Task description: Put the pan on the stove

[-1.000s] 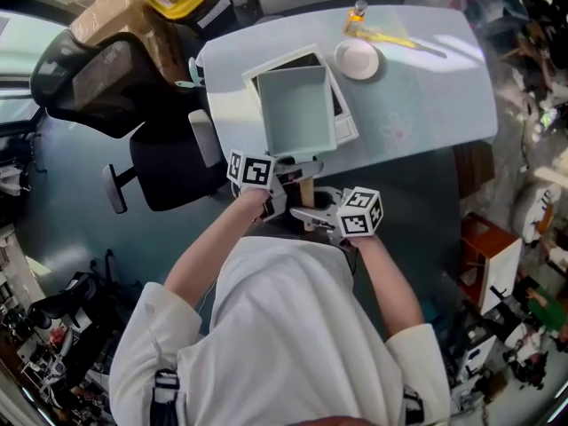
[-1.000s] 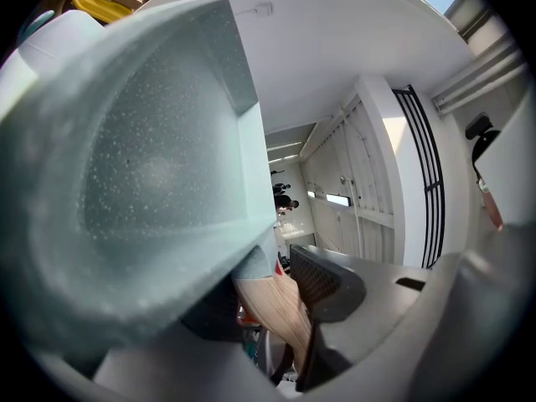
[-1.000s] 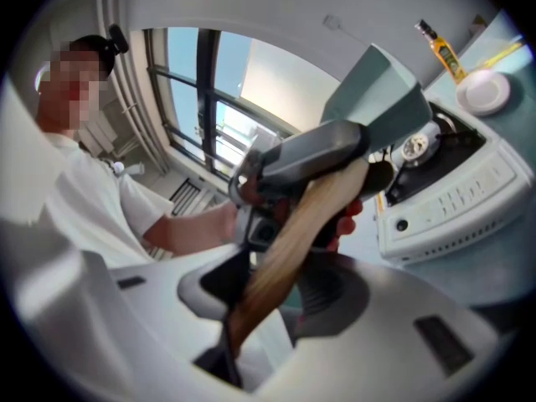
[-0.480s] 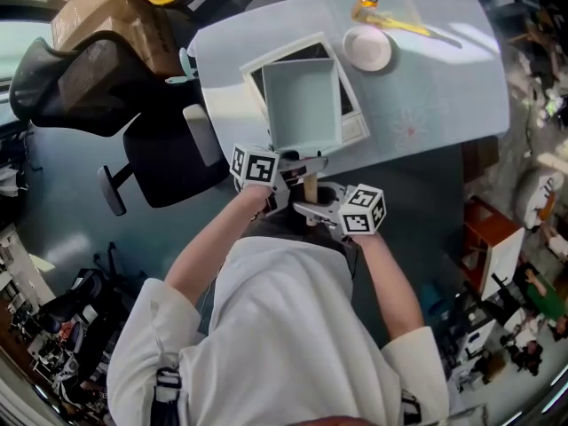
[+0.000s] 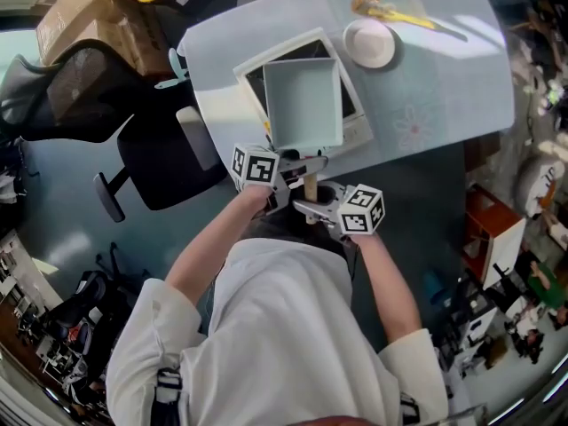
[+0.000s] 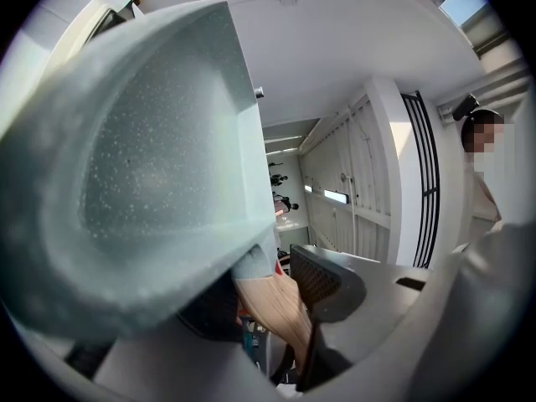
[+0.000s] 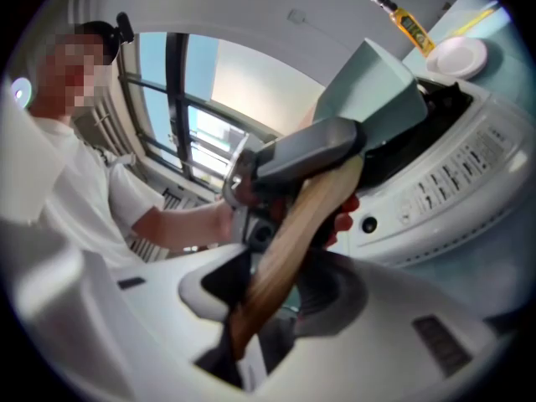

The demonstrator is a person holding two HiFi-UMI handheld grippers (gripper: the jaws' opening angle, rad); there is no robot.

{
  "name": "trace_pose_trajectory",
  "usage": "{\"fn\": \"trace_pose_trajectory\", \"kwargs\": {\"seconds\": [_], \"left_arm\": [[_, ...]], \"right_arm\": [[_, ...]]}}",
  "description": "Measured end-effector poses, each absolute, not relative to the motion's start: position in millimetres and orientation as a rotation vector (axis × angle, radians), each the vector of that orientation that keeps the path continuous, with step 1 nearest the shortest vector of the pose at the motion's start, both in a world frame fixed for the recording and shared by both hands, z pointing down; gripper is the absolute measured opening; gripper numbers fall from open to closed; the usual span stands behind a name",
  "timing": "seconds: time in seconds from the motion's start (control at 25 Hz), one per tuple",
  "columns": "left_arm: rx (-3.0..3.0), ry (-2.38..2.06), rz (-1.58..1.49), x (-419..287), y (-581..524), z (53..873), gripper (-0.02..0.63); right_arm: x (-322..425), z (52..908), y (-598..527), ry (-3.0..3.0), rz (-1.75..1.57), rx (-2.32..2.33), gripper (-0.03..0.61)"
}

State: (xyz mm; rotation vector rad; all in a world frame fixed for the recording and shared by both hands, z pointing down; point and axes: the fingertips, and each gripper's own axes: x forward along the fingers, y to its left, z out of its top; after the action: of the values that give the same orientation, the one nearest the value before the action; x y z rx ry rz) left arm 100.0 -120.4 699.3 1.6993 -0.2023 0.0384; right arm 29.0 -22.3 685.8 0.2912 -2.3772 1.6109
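I have the pan (image 5: 303, 105) in the air by its wooden handle (image 5: 310, 185) at six o'clock of its body. My left gripper (image 5: 293, 169) and right gripper (image 5: 312, 208) both pinch that handle. The pan hangs tilted over the stove (image 5: 353, 130), not yet flat on it, I judge — lowering and letting go remain.
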Motion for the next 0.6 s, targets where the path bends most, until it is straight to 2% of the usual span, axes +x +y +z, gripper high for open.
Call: {"fn": "trace_pose_trajectory", "kwargs": {"seconds": [0.6], "left_arm": [[1.685,-0.223,0.050,101,-135,724,0.195]], "right_arm": [[30,709,-36,-2.334,1.648,0.297,0.173]]}}
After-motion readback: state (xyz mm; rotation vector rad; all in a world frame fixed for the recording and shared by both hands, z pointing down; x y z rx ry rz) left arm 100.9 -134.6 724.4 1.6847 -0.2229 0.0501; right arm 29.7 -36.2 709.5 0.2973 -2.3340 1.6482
